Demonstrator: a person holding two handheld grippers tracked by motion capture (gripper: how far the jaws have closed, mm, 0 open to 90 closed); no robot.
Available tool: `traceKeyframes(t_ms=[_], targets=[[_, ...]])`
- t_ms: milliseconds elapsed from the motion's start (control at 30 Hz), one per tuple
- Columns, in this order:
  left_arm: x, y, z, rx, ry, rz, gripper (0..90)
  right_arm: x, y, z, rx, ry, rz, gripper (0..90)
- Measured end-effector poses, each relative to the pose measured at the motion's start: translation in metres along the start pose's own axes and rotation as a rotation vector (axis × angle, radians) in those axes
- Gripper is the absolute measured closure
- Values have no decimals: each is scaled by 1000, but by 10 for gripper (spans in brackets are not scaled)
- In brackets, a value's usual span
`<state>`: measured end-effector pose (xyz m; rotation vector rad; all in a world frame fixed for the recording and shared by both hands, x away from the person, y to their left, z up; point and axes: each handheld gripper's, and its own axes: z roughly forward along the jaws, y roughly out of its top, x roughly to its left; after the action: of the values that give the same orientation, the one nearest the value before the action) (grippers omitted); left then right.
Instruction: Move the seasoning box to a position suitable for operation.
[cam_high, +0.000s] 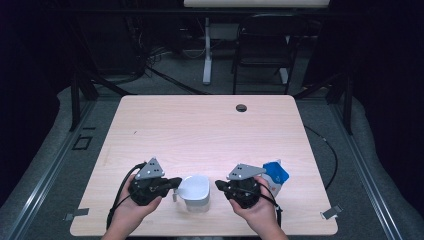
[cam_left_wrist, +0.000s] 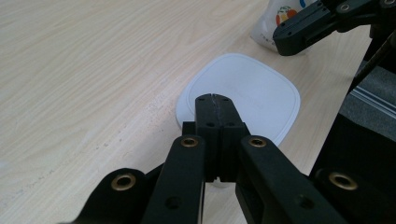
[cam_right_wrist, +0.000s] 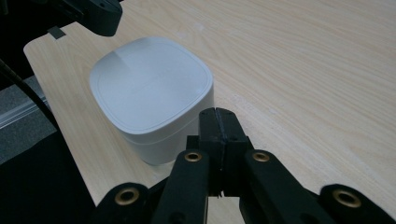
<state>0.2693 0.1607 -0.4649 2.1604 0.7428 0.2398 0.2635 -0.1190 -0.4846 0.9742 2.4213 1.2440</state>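
A white lidded container (cam_high: 194, 192) with rounded corners stands near the table's front edge, between my two grippers. My left gripper (cam_high: 176, 183) is just left of it, shut, jaws pressed together with nothing between them. In the left gripper view its tips (cam_left_wrist: 213, 99) hover over the container's lid (cam_left_wrist: 252, 88). My right gripper (cam_high: 219, 185) is just right of the container, also shut and empty. In the right gripper view the container (cam_right_wrist: 152, 95) sits beyond the closed tips (cam_right_wrist: 216, 113), apart from them.
A blue and white pouch (cam_high: 276, 176) lies behind my right hand, near the table's right side; its corner (cam_left_wrist: 273, 21) appears in the left gripper view. The light wood table (cam_high: 200, 125) has a cable hole (cam_high: 241, 107) at the back. A chair (cam_high: 265, 45) stands beyond.
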Motion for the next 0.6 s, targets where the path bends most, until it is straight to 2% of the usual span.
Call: traceKeyframes(t_ms=[167,367,467,600], targets=[[-1,-4,4,6,8,2,900,6,-1,0,-2,6,-17,900],[0,-6,7,3,3,-2,900,4,-2,-1,-17,-2,-5,899],[-1,-6,9,0,2,-3,900,3,-3,0,-26,-11,14,831],[-2,-6,11,-3,-3,-2,900,3,-4,0,-25,-25,9,746]])
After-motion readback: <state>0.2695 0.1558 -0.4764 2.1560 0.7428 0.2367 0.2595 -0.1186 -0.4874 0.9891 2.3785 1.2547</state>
